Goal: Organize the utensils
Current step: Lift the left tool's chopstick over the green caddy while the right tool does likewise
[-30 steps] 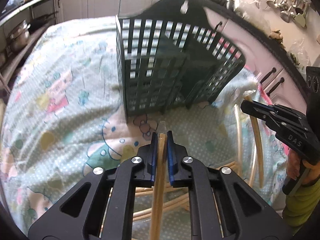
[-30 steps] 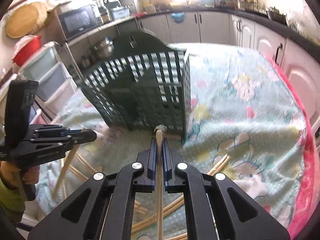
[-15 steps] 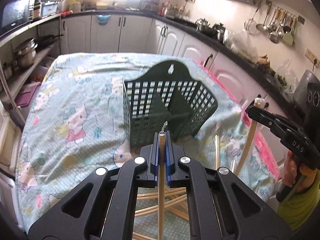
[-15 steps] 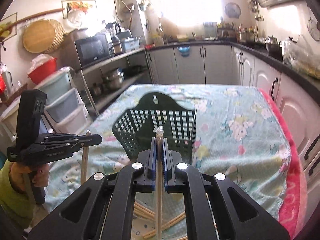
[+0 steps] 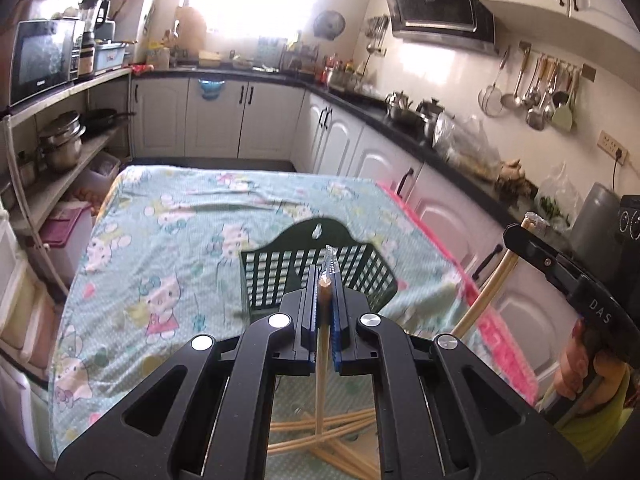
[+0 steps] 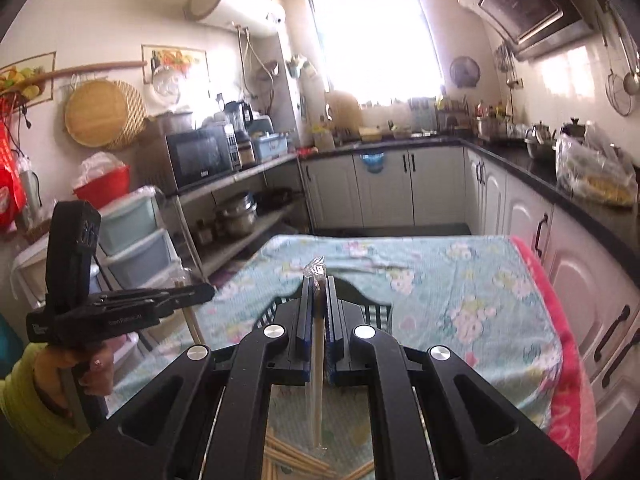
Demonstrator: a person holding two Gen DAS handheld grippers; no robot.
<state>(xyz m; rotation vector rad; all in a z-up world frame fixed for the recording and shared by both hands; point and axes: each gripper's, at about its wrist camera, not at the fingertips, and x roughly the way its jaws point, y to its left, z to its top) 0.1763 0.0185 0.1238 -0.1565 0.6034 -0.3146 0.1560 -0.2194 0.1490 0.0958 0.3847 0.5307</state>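
Left wrist view: left gripper (image 5: 325, 292) clenched on a slim wooden chopstick (image 5: 322, 364), pale and round, crinkled clear wrap at its tip. Stick pinned between blue-edged black jaws, running from 12 o'clock down to 6 o'clock through the frame centre. Dark green plastic basket (image 5: 280, 276), square-grid lattice walls with an arched back, at 12 o'clock just beyond the fingertips, standing on the cartoon-print, mint-green cloth (image 5: 168, 248). Loose chopsticks (image 5: 340, 432) crossed on the cloth at 6 o'clock. At 3 o'clock, right gripper (image 5: 520, 236) clamped on a second wooden stick (image 5: 486, 290), slanted.

Right wrist view: right gripper (image 6: 319, 304) clamped on its wrapped stick (image 6: 317, 376), upright along the centre line. Basket (image 6: 376, 308) mostly hidden behind the jaws, only rim and lattice peeking at 12 o'clock. Left gripper (image 6: 204, 291) at 9 o'clock, seen side-on, stick below it. Pile of chopsticks (image 6: 288, 458) at 6 o'clock. Seen only here: wall-mounted cylindrical white tank (image 6: 234, 4).
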